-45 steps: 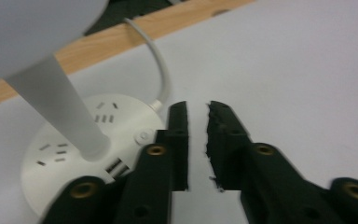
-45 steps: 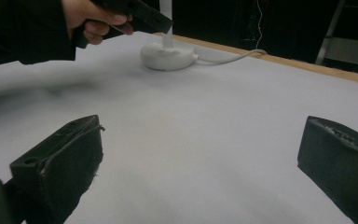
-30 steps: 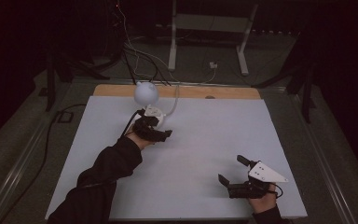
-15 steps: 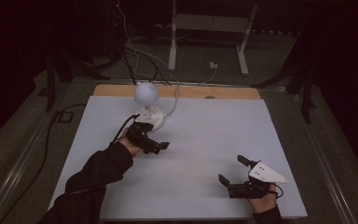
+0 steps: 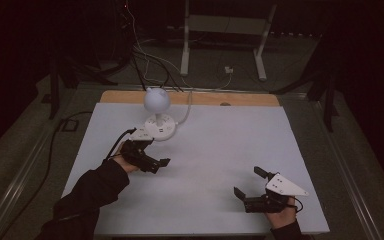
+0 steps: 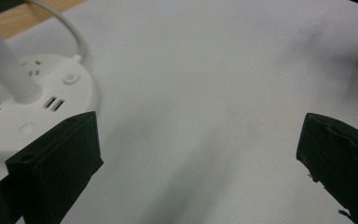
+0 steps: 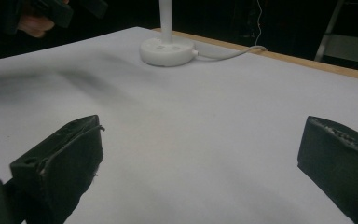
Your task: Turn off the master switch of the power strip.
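The lamp (image 5: 158,112), a white desk lamp with a round globe head on a short stem and a disc-shaped base carrying sockets and buttons, stands on the far left part of the white table (image 5: 220,150), its base close to the wooden strip (image 5: 240,98) that runs along the table's far edge. A white cord (image 5: 186,114) leaves the right side of the base and curves off toward the far edge. The left gripper (image 5: 156,163) sits just near and a little left of the lamp's base, close beside it but clear of it, with bare table between its tips and the base. Its jaws have just been opening and now stand wide apart with nothing between them, released; in the left gripper view the base (image 6: 32,109) lies at the upper left, partly behind the left-hand jaw, the stem rising out of frame, and only white table shows in the gap between the two black jaws. The right gripper (image 5: 250,184) rests at the near right of the table, well apart from the lamp, held by a hand (image 5: 280,217) at the near edge, a grey three-cornered plate on top. Its jaws are also spread wide and empty; in the right gripper view the lamp's base (image 7: 167,51) shows far off across the table, with the left hand and its gripper (image 7: 46,11) in the upper left corner.
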The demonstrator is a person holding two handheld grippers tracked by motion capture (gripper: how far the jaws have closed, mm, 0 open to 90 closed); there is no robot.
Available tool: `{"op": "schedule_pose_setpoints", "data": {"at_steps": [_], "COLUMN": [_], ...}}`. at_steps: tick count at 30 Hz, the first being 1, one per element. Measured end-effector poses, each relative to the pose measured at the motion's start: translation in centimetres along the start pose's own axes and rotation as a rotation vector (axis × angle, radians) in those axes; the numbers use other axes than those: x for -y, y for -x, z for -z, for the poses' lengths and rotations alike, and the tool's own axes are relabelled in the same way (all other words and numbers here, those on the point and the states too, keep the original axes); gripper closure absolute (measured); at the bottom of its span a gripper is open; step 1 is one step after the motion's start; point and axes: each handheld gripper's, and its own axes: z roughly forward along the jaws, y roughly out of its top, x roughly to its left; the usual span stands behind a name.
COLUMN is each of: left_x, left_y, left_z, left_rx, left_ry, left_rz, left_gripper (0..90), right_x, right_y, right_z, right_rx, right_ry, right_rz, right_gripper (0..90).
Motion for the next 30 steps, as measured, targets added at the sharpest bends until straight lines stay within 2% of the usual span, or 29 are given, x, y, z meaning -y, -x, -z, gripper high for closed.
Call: {"op": "schedule_pose_setpoints", "data": {"at_steps": [6,9,18,20,23,28,30], "left_x": [2.2,3.4,6.7,7.4,8.3,10.0,10.5], "left_y": [-0.4,-0.5,-0.3,-0.3,-0.2,0.0,0.2], "left_z": [1.3,1.8,3.2,3.4,3.7,3.9,4.1], "left_rx": [-0.020,-0.030,-0.045,-0.045,-0.051,-0.067,-0.053], "left_ry": [-0.013,-0.011,-0.033,-0.023,-0.031,-0.053,-0.051], "left_rz": [0.001,0.023,0.036,0.054,0.060,0.050,0.059], "left_gripper": [0.3,0.3,0.3,0.3,0.3,0.3,0.3], "right_x": [0.0,0.0,0.1,0.1,0.1,0.1,0.2], "right_y": [0.0,0.0,0.0,0.0,0.0,0.0,0.0], "right_z": [0.0,0.0,-0.1,-0.1,-0.2,-0.2,-0.2], "right_rx": [0.001,0.002,0.004,0.004,0.005,0.005,0.005], "right_ry": [-0.002,-0.005,-0.010,-0.013,-0.016,-0.017,-0.017], "right_rz": [-0.001,-0.003,-0.002,-0.003,-0.004,-0.005,-0.004], "right_gripper": [0.0,0.0,0.0,0.0,0.0,0.0,0.0]}}
